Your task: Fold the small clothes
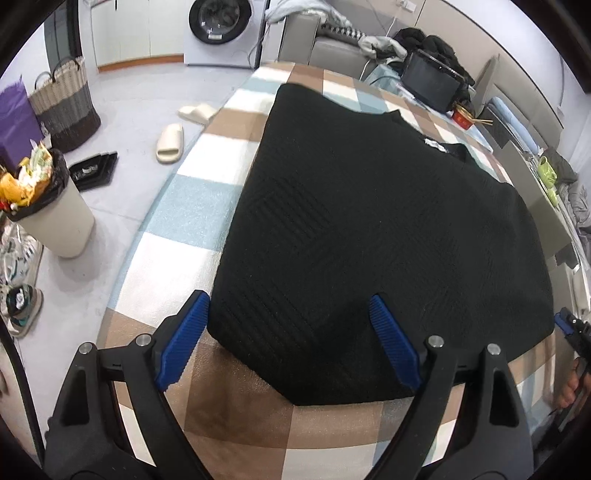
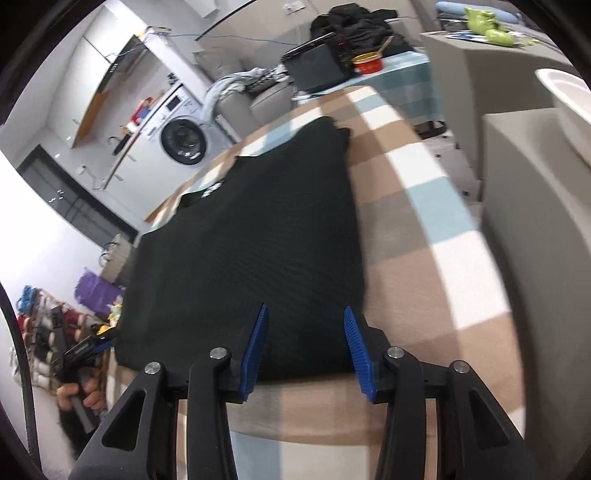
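Note:
A black knit garment [image 1: 373,229] lies spread flat on a checked tablecloth [image 1: 184,206], with a white neck label at its far edge. My left gripper [image 1: 288,302] is open wide over the garment's near left corner and holds nothing. In the right wrist view the same garment [image 2: 251,240] lies flat, and my right gripper [image 2: 303,314] is open over its near right corner, empty. The right gripper also shows at the right edge of the left wrist view [image 1: 570,328]. The left gripper shows at the lower left of the right wrist view [image 2: 86,350].
On the floor left of the table are a full waste bin [image 1: 55,214], slippers [image 1: 171,142], a woven basket [image 1: 64,103] and shoes. A washing machine [image 1: 221,29] stands behind. A black tablet [image 1: 430,85] and red bowl [image 1: 463,118] sit past the table's far end.

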`<state>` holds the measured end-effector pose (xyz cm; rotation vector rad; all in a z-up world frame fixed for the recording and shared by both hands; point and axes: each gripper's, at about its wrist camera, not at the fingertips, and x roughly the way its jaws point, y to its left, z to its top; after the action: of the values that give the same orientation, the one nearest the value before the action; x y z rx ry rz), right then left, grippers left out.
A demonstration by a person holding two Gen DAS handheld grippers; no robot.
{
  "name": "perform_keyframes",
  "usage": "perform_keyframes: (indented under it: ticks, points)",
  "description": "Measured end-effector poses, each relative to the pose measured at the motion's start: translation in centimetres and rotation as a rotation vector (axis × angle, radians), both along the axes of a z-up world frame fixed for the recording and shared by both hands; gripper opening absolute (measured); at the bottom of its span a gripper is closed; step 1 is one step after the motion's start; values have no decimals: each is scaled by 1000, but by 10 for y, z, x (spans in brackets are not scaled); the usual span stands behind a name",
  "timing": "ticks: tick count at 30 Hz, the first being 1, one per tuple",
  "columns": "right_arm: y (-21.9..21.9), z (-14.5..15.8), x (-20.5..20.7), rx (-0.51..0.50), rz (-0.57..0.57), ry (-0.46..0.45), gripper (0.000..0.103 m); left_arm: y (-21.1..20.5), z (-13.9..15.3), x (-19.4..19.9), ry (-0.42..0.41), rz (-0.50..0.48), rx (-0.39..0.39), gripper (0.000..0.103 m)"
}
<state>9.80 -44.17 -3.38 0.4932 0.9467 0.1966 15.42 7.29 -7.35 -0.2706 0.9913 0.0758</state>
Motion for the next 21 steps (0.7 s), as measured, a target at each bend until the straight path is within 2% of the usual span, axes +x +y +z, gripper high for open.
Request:
perform_keyframes:
  ticks: [1,3,5,9,18,21]
  points:
    - [-3,0,-2,-8,-4,-1,60,-1,1,-2,-12,2,7,87]
    - [-8,-1,-5,-11,-16,-7,66,-1,0,-4,-19,11,15,91]
    - [-10,-6,-3,-6,3,4,66,-1,-4,-4,-13,18,14,97]
    - [-6,-15,8,55,53,27,66,-3,-9,-3,2,-4,23,102]
    - [17,1,10,82,176,-108,65,3,-17,5,8,-8,-33,102]
    - [18,-1,12,87,182,-112,58,2,-20,9,23,-15,-27,102]
